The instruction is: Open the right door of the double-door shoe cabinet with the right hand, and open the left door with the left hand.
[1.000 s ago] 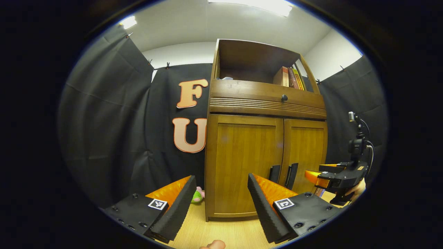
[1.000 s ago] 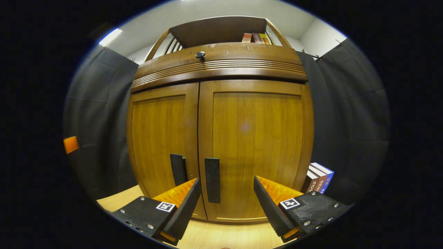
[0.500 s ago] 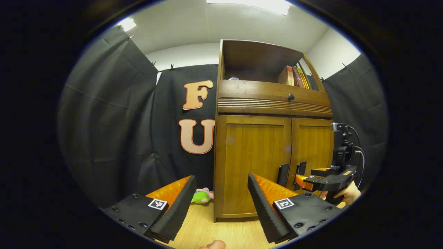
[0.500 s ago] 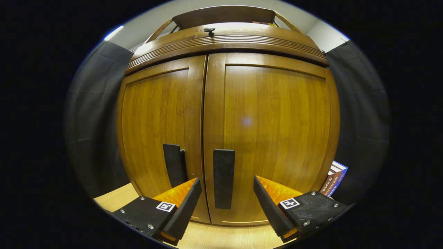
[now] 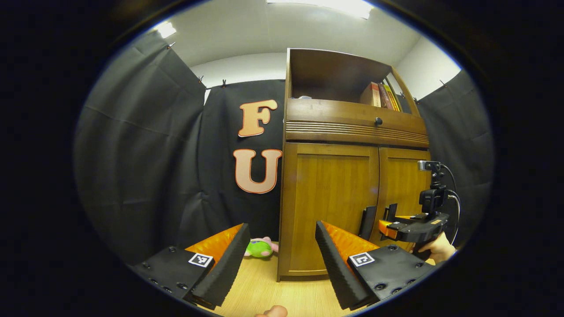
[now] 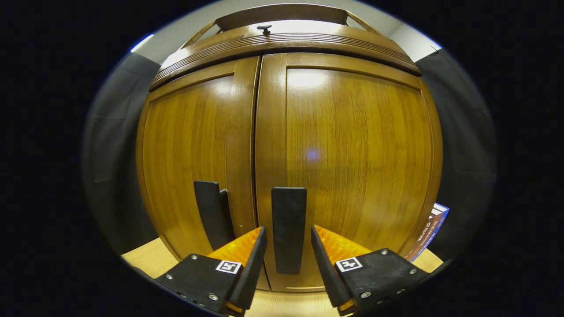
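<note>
The wooden shoe cabinet (image 5: 352, 132) has both doors shut. In the right gripper view its right door (image 6: 352, 154) and left door (image 6: 189, 149) loom close. My right gripper (image 6: 287, 233) is open, its fingers flanking the right door's dark vertical handle (image 6: 288, 211) with narrow gaps on each side. The left door's handle (image 6: 210, 211) stands just left of it. In the left gripper view my left gripper (image 5: 280, 259) is open and holds nothing, well short of the left door (image 5: 330, 207). The right gripper (image 5: 385, 228) reaches the handles (image 5: 367, 222) there, held by a hand (image 5: 438, 248).
A green and pink plush toy (image 5: 259, 247) lies on the wood floor left of the cabinet. Books (image 6: 429, 233) stand by the cabinet's right side, and more books (image 5: 381, 94) sit on its open top shelf. A drawer with a small knob (image 5: 377, 120) runs above the doors.
My right gripper moved in close to the cabinet and its fingers narrowed around the right door's handle. The left gripper view shifted a little, with the cabinet sliding to the right.
</note>
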`<state>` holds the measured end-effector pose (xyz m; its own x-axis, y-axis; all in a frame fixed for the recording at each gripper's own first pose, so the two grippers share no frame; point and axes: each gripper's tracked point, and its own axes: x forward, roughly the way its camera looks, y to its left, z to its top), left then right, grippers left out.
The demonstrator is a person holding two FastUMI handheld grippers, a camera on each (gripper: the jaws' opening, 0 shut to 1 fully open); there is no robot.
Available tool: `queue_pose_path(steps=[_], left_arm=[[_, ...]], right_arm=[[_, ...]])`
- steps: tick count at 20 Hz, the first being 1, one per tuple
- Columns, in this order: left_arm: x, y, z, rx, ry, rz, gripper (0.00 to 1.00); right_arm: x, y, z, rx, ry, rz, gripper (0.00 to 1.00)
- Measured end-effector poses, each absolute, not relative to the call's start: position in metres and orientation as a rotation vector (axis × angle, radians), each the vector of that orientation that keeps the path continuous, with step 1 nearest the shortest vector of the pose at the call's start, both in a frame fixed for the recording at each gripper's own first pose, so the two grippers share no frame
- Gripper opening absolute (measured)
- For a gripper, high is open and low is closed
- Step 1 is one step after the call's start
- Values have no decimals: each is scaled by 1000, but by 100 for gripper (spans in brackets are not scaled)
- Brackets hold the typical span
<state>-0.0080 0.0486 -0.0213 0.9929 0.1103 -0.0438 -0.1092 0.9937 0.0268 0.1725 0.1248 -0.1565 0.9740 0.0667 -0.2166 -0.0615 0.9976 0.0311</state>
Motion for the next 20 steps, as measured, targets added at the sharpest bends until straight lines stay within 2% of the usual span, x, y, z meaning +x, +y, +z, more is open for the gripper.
queue_pose_path(steps=[1,2,7,8,9,10,11,15,16,17,19,20], left_arm=[[-9,49,-21,26,43,113,98],[-9,50,-21,29,42,116,98],[-11,50,-18,32,40,124,94],[-11,51,-18,28,40,127,96],[-11,50,-18,25,38,126,99],[-13,49,-17,24,36,127,95],[-16,49,-15,27,34,130,95],[-29,45,-11,32,19,131,96],[-30,44,-10,32,17,129,96],[-32,42,-8,33,15,127,95],[-32,39,-6,37,13,123,94],[-34,37,-5,38,13,120,94]], right_arm=[[173,125,-158,30,224,65,60],[174,124,-159,36,225,64,41],[168,122,-160,50,212,77,35],[165,122,-159,50,208,84,34],[160,122,-157,50,206,90,24],[155,122,-157,49,204,98,42],[149,121,-156,50,205,107,33],[126,114,-152,64,213,135,32],[121,113,-150,67,215,140,40],[116,111,-150,68,217,143,32],[106,111,-146,66,218,149,32],[103,110,-145,67,218,151,38]])
